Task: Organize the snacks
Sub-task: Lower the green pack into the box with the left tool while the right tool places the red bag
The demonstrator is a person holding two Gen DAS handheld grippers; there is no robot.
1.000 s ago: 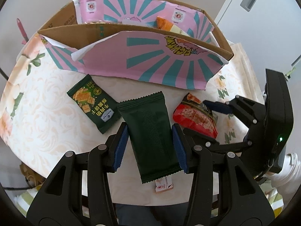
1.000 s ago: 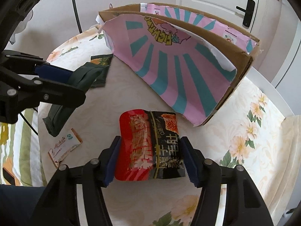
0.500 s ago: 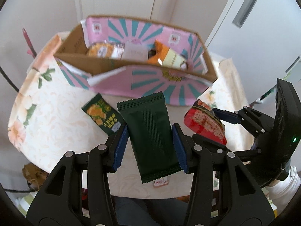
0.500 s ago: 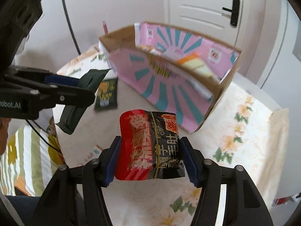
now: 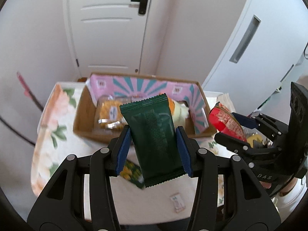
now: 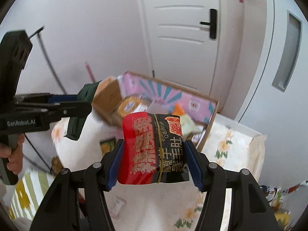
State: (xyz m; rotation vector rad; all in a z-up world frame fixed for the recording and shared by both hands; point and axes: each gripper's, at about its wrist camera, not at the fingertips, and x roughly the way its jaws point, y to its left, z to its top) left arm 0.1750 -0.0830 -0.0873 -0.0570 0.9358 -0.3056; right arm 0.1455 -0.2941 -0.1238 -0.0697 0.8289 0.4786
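Observation:
My left gripper [image 5: 153, 150] is shut on a plain dark green snack packet [image 5: 154, 140], held in the air above the table. My right gripper [image 6: 154, 159] is shut on a red and black snack packet [image 6: 152, 148], also lifted. Beyond both stands an open cardboard box [image 5: 84, 111] with a pink and teal lining, holding an orange packet [image 5: 109, 111] and other snacks. In the left wrist view the right gripper [image 5: 238, 127] with its red packet [image 5: 225, 121] hangs at the right. In the right wrist view the left gripper [image 6: 77, 104] with the green packet [image 6: 80, 113] is at the left.
A green cracker packet [image 5: 131, 172] and a small white sachet [image 5: 178, 202] lie on the floral tablecloth [image 5: 50, 134]. White doors and walls stand behind the box. A person's hand [image 6: 11, 159] grips the left tool's handle.
Both grippers have risen well above the table with their packets, so the box's inside has come into view. The grips have not changed.

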